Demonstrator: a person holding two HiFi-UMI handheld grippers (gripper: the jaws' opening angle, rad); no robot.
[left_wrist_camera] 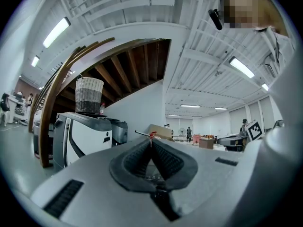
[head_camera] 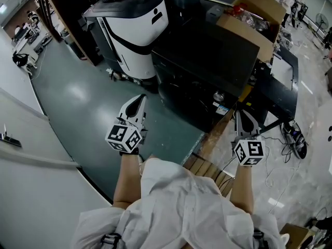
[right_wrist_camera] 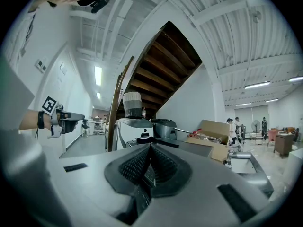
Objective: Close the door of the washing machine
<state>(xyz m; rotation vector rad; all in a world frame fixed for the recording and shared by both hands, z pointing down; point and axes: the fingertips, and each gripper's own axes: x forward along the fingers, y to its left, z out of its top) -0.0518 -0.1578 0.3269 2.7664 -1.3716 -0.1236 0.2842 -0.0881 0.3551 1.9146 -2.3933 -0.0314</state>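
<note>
Above left gripper (head_camera: 139,99), right gripper (head_camera: 243,114), jaws together, ceiling (left_wrist_camera: 142,4) shows in gripper views only

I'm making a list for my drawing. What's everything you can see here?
white machine: one, white with black top, upper left
basket: one, grey and white, on the white machine
black machine: one, black, centre, ahead of both claws
cardboard box: one, brown, behind the black machine
cables: several, dark, floor at right
wooden slats: one set, brown, beneath the person
left claw: one, white and black, shut, empty
right claw: one, white and black, shut, empty
</note>
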